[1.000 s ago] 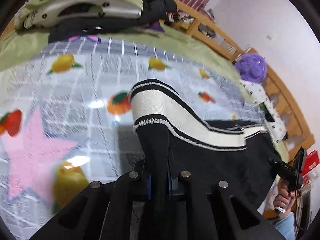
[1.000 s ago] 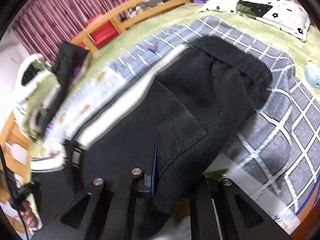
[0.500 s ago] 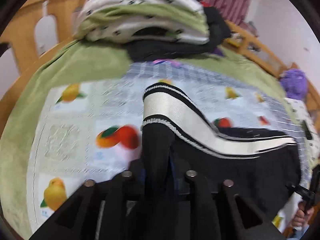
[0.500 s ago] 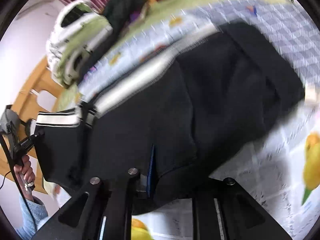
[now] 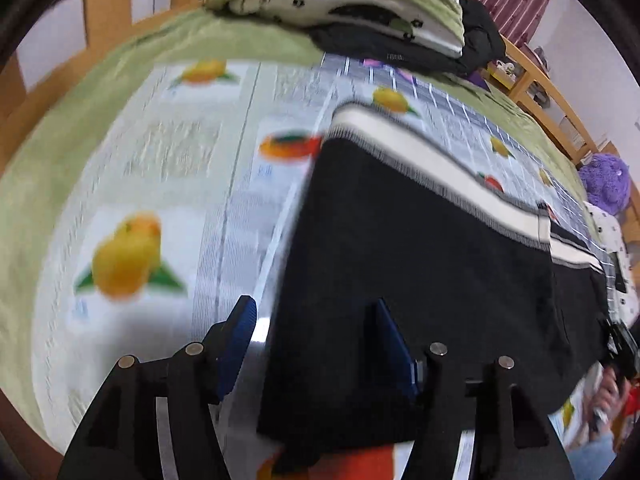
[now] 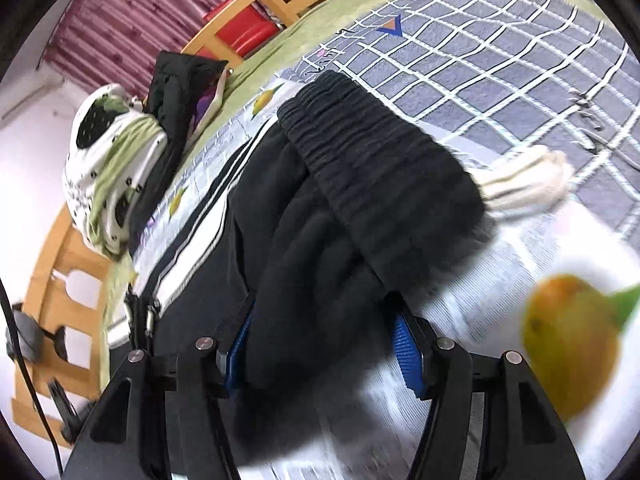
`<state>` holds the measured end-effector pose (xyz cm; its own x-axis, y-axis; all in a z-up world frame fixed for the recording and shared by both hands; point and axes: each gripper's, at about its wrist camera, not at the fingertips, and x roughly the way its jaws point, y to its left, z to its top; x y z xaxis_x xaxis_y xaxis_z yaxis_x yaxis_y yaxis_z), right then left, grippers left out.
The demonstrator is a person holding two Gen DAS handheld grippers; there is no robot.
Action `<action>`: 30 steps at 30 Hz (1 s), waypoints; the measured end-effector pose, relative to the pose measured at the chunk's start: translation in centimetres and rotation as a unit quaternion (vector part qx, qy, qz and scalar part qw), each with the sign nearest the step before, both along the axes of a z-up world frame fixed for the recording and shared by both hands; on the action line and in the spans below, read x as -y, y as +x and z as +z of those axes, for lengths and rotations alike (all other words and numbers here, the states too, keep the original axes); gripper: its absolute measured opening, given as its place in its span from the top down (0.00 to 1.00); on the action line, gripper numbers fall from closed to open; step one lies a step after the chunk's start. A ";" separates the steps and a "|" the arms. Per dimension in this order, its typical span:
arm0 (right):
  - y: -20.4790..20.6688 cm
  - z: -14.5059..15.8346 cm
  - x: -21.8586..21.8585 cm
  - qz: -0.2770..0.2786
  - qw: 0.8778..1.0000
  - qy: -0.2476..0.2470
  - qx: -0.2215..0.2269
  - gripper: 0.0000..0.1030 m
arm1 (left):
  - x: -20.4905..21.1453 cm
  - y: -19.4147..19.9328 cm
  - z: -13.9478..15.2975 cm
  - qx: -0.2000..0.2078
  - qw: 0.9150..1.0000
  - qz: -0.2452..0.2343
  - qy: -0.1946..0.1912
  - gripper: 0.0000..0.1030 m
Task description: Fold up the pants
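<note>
Partly blurred, both tongs just opening, astride black pants, unclamped

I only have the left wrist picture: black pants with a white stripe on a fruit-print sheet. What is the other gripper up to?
Observer: The right gripper is open. Its jaws have just been opening, and the pants lie loose between them.
Operator: Which end of the pants is that?
Observer: The waistband end. The ribbed band lies just ahead of the fingers.
Operator: Anything next to it?
Observer: A cream ribbed piece lies at the waistband's right end, on a checked blanket.
</note>
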<state>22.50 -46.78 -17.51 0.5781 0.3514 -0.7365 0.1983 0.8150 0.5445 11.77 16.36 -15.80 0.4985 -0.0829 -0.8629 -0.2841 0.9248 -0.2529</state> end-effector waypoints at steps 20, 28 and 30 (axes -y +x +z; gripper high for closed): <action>1.3 0.9 1.9 0.043 0.991 -0.124 -0.031 0.59 | 2.0 1.1 -0.1 0.014 0.999 0.005 -0.031 0.50; -3.9 4.8 1.2 0.027 0.988 -0.149 -0.002 0.59 | 1.1 -2.8 -1.1 0.045 0.993 0.049 -0.102 0.35; -4.5 6.6 0.5 0.027 0.988 -0.149 0.005 0.59 | 1.4 -2.3 -1.3 0.055 0.991 0.061 -0.110 0.35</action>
